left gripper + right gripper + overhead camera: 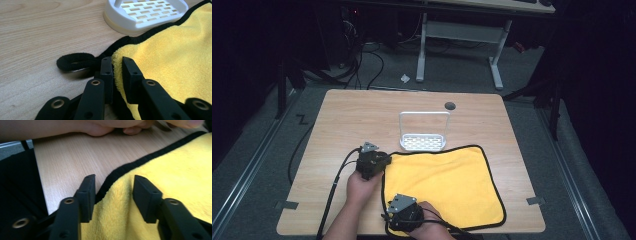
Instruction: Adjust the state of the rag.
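A yellow cloth (447, 175) with a black hem lies flat on the near right part of the wooden table (362, 120). My left gripper (384, 161) is at the cloth's far left corner. In the left gripper view its jaws (117, 67) are shut on the yellow corner, beside the cloth's black hanging loop (75, 61). My right gripper (404, 220) is at the near left corner by the table's front edge. In the right gripper view it (115, 187) stands open, its jaws straddling the hemmed edge of the cloth (160, 167) with a gap to the pads.
A white slotted dish with a tall wire handle (423, 141) stands just past the cloth's far edge, close to my left gripper (145, 15). A round hole (450, 105) is in the table's far side. The other hand (105, 127) rests on the wood beyond my right gripper.
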A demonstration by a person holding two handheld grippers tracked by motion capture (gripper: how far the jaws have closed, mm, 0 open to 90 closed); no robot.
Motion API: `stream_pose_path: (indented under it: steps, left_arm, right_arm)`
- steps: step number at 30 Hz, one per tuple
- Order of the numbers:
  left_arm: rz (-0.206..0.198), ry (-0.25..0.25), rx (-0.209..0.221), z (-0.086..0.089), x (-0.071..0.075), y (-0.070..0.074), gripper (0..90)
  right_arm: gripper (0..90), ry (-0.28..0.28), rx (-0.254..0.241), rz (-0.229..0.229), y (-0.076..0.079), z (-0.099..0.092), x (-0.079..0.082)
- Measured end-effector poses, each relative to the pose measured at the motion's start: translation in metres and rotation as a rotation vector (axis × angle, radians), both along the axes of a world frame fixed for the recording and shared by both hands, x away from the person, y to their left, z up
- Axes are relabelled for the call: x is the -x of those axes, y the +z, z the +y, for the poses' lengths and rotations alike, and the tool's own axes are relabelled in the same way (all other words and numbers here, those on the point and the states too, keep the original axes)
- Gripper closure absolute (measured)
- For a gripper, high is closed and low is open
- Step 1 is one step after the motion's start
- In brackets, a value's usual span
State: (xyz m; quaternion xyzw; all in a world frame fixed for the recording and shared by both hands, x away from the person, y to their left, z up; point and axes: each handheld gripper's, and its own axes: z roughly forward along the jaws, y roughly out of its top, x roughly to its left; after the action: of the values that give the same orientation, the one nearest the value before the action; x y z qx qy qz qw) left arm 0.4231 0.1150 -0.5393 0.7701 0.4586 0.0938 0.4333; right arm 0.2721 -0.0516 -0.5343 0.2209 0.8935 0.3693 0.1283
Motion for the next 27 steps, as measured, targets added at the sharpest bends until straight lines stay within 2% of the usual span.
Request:
stream_pose_path:
  steps: [4, 11, 16, 21, 25, 27]
  left_arm:
    - [0.000, -0.001, 0.000, 0.000, 0.000, 0.000, 79.3]
    - [-0.001, 0.000, -0.001, 0.000, 0.000, 0.000, 79.3]
    - [-0.013, 0.009, 0.003, 0.001, 0.002, 0.000, 81.4]
    - [-0.043, 0.026, 0.067, 0.008, 0.006, 0.002, 82.0]
    - [-0.007, 0.082, 0.166, 0.019, 0.006, 0.004, 82.1]
    - [0.025, 0.112, 0.206, 0.023, 0.007, 0.004, 82.4]
  right_arm:
    - [64.2, -0.005, 0.011, -0.025, 0.001, -0.005, 0.002]
    - [79.6, -0.023, -0.009, -0.059, 0.009, -0.019, 0.006]
    - [82.3, -0.039, -0.045, -0.091, 0.017, -0.027, 0.006]
    - [82.3, -0.037, -0.071, -0.113, 0.022, -0.026, 0.009]
    - [82.3, -0.031, -0.099, -0.128, 0.028, -0.020, 0.010]
    - [82.2, -0.032, -0.121, -0.113, 0.031, -0.018, 0.009]
